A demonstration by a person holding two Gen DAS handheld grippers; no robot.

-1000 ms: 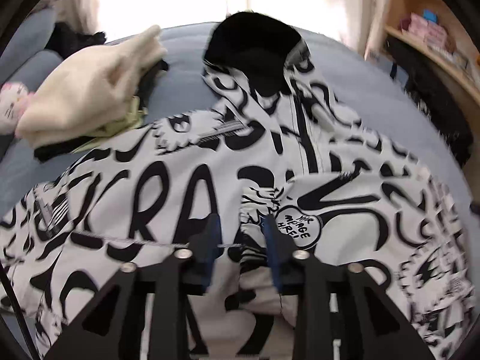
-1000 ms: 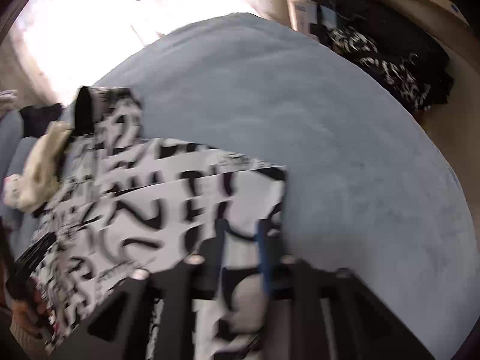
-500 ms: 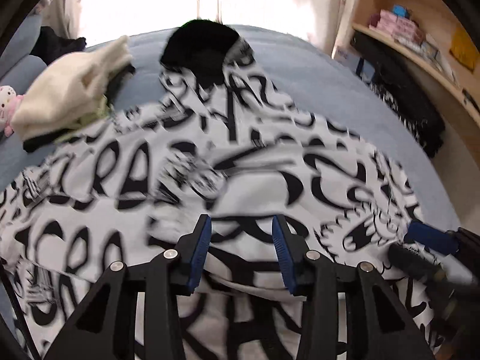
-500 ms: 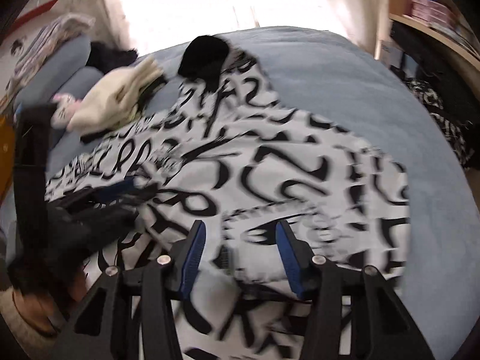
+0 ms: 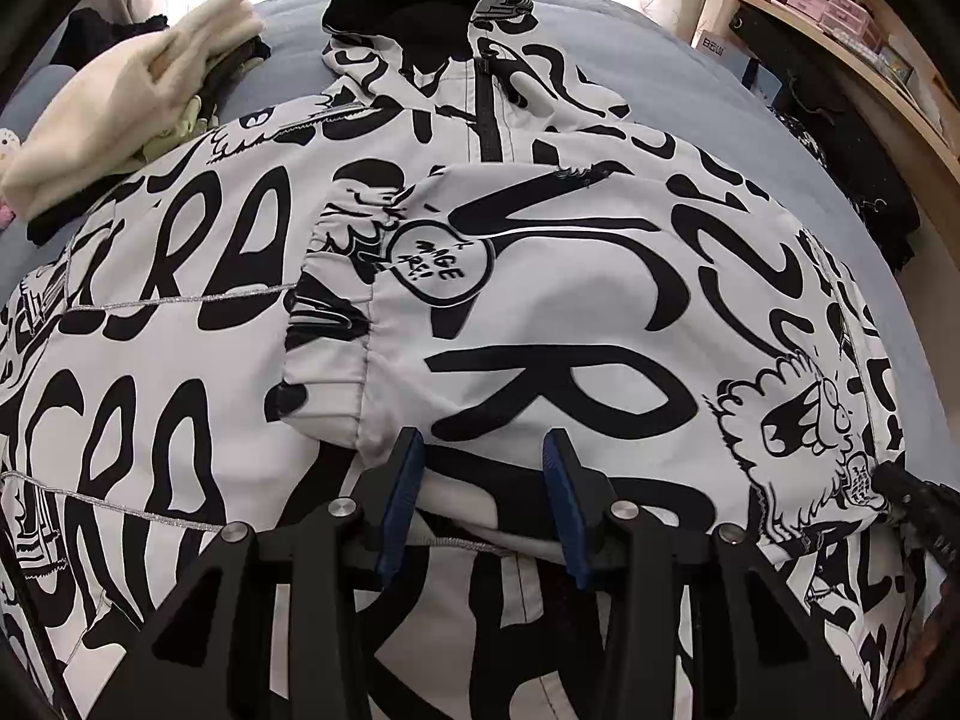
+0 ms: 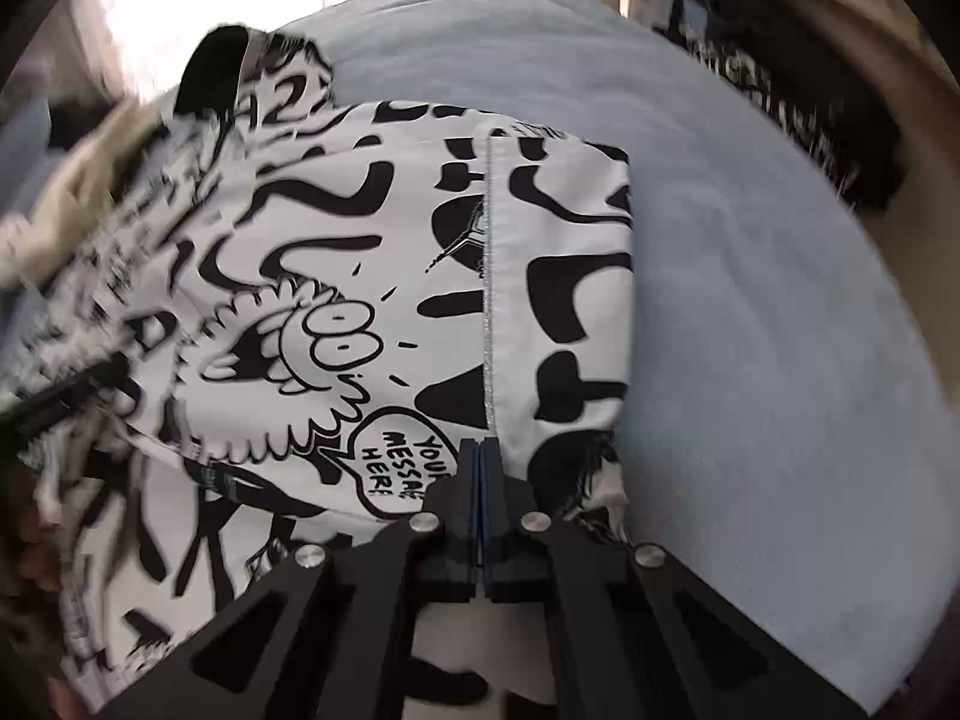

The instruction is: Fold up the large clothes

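left gripper [image 5: 483, 450]: points steeply down, blue pads parted, nothing pinched between them | right gripper [image 6: 479, 450]: points steeply down, jaws just closed, blue pads pressed flat together with no gap, tips at fabric edge, grip on it unclear | in the left wrist view the right gripper's dark tip shows at far right

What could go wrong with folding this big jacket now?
1. The right gripper is shut with no cloth clearly between its pads, so lifting might leave the jacket behind.
2. The left gripper is open over the folded sleeve; nudging it could undo that fold.
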